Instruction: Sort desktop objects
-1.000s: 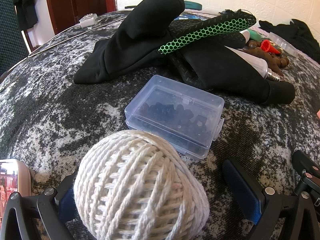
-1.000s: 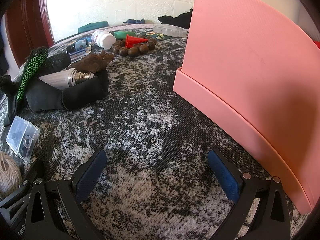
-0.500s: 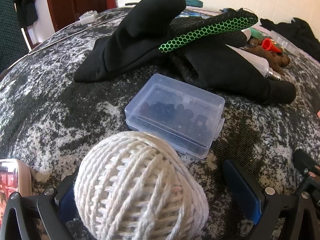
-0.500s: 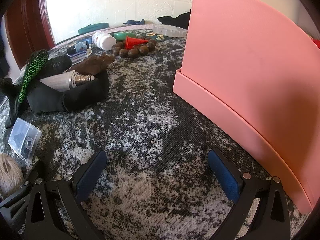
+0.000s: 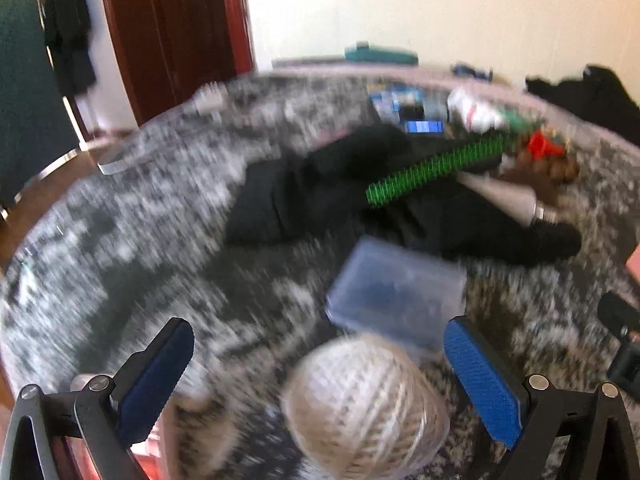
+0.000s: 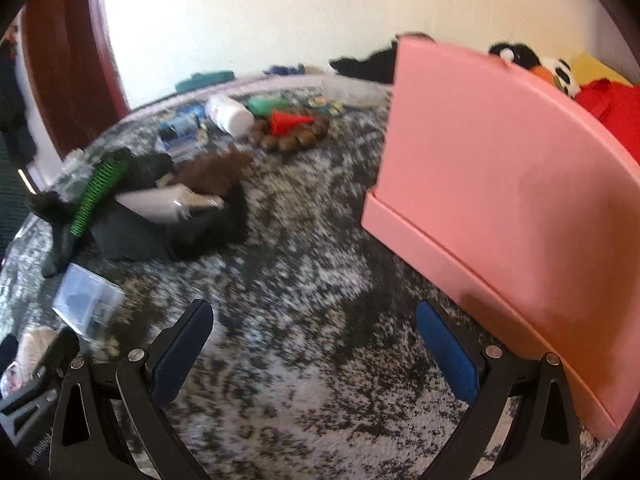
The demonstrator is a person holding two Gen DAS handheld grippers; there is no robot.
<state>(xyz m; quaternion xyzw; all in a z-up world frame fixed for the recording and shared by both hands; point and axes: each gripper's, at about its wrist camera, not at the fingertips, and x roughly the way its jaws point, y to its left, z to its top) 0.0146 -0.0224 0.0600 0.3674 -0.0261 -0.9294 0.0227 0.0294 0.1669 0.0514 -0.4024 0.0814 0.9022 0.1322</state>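
Observation:
The left wrist view is motion-blurred. A cream ball of twine (image 5: pixel 364 400) sits on the mottled grey cloth between the fingers of my open left gripper (image 5: pixel 318 330), nearer the right finger and untouched. Just beyond it lies a clear plastic box (image 5: pixel 396 300) of small dark parts. Behind that are black gloves (image 5: pixel 340 192) with a green honeycomb strip (image 5: pixel 432 168). My right gripper (image 6: pixel 314 312) hangs open over bare cloth, holding nothing. In its view the clear box (image 6: pixel 86 304) and the twine ball (image 6: pixel 36 350) are at far left.
A tall pink box (image 6: pixel 500 200) stands close on the right. At the back lie brown beads (image 6: pixel 296 138), a red cone (image 6: pixel 288 120), a white bottle (image 6: pixel 230 114) and a light bulb (image 6: pixel 160 204) on the glove. A dark wooden door (image 5: pixel 172 32) is far left.
Both grippers have risen and pulled back. The twine ball now looks smaller and lies right of centre in the left view. Both fingers stay spread.

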